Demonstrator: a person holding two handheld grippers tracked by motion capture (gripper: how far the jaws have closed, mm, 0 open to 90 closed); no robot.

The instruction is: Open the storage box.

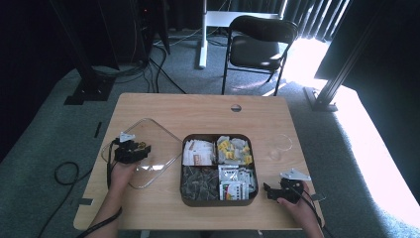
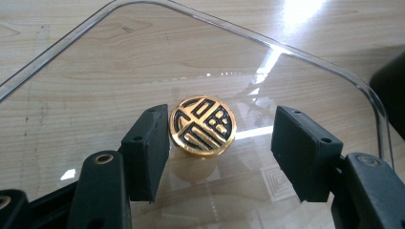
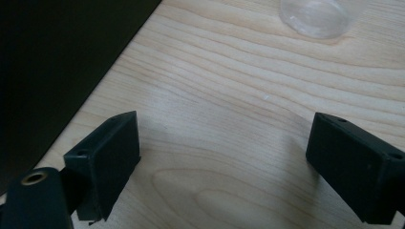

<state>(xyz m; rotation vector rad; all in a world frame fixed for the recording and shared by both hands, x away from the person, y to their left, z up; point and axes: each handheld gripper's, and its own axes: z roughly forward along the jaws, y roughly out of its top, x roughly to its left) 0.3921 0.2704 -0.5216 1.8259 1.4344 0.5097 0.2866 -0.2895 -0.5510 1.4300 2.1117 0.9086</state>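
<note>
Two fingers (image 2: 146, 151) astride gold knob (image 2: 202, 125), right side clear.

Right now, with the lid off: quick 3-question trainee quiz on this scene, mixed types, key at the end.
1. True or false: the left gripper is clamped on the gold knob of the clear lid.
2. What lies between the right gripper jaws? A) a tea bag B) bare table C) the lid
3. How many compartments does the dark box have?

Key
1. False: one jaw is at the knob, the other stands clear.
2. B
3. Four
</note>
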